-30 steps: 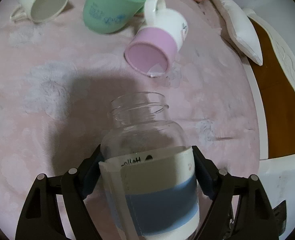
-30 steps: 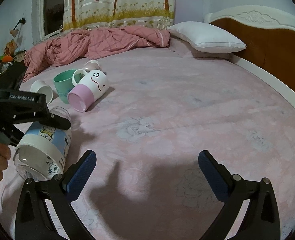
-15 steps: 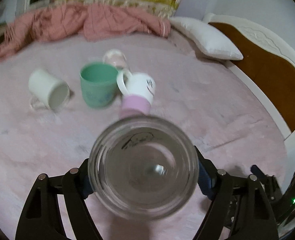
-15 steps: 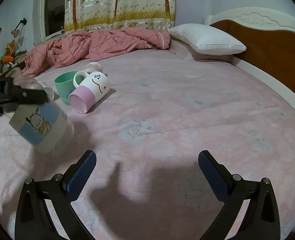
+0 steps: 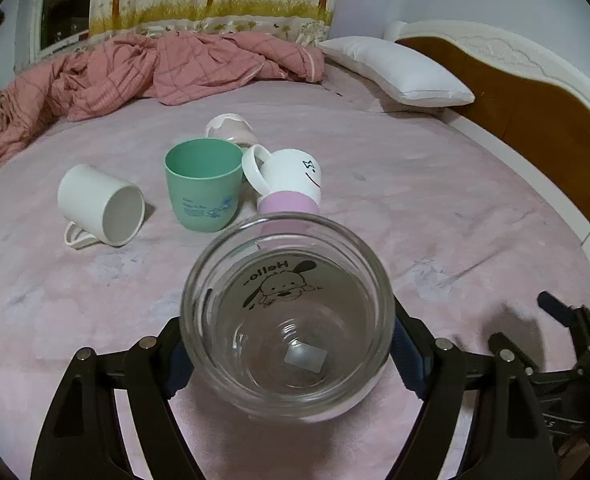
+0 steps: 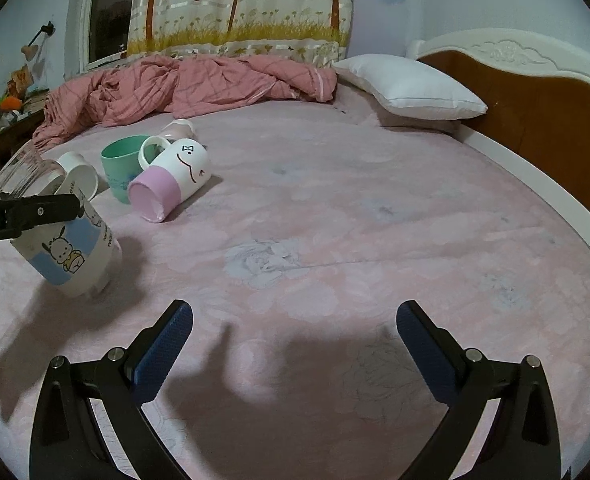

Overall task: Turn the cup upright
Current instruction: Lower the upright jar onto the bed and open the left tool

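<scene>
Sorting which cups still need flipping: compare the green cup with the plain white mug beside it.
The green cup stands upright, mouth up; the plain white mug lies on its side, mouth toward the left-wrist camera. The green cup carries blue print and shows no handle; the white mug is unmarked, its handle against the bedsheet. Both look empty and rest apart.

A crumpled pink checked quilt (image 6: pixel 183 88) is lying along the pink floral bedsheet (image 6: pixel 335 240), a white pillow (image 6: pixel 411 88) is resting beside the brown, white-trimmed headboard (image 6: pixel 535 100), and patterned curtains (image 6: pixel 239 4) are hanging behind.
</scene>
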